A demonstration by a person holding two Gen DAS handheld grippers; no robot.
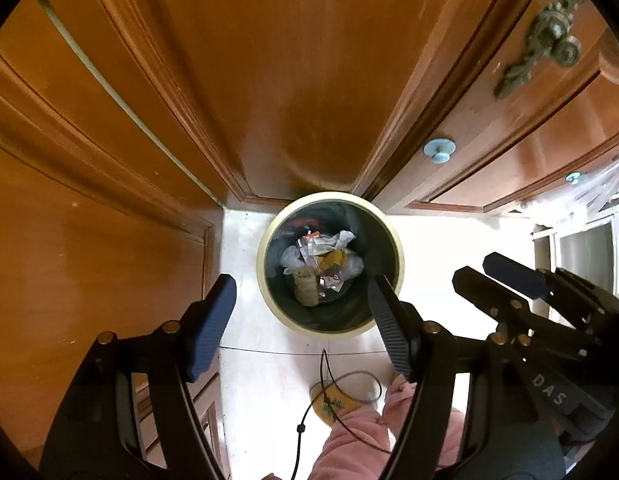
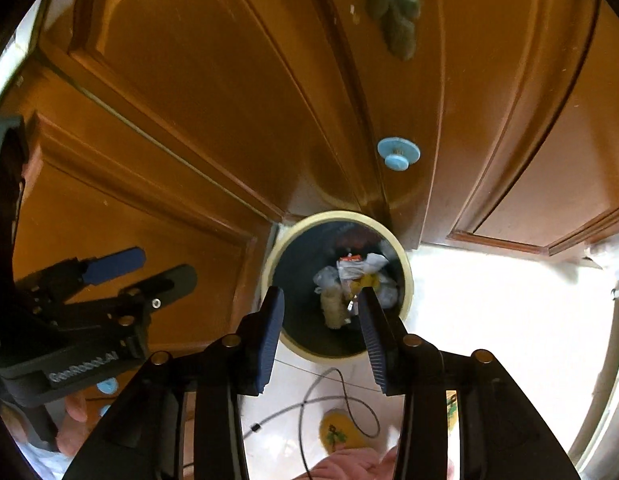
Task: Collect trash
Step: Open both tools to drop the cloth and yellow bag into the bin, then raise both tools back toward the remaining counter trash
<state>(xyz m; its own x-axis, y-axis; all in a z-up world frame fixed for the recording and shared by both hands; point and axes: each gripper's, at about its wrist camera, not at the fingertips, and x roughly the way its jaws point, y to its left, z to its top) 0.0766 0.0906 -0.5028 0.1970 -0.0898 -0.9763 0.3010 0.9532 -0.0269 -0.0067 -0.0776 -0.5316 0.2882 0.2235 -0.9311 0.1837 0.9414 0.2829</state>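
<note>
Pale glossy floor tiles run up to a corner of brown wooden doors, and in that corner stands a round waste bin with a cream rim and a dark liner. Crumpled trash, wrappers, thin plastic and a roll-shaped piece, lies at the bottom of the bin.

Both claws point steeply down over the bin. The left claw stands wide, with nothing between its pads; one finger hangs over the floor at the bin's left edge, the other over the rim on the right. The right claw is narrower but also parted and empty, its fingers framing the near part of the rim. No trash is held, so the drop appears done, or the next step may be to gather the liner.

Risks from here, as a judgement: the liner is dark against the dark interior, so a claw closing on it could miss its edge or pinch the rim instead and tip the light bin. A black cable loops over the floor just beside a yellow slipper and could snag a foot. The two claws are near each other and could collide.

Readable writing: "GenRobot.AI" on the left claw's body in the right view, and the letters "DAS" on the right claw's body in the left view.
</note>
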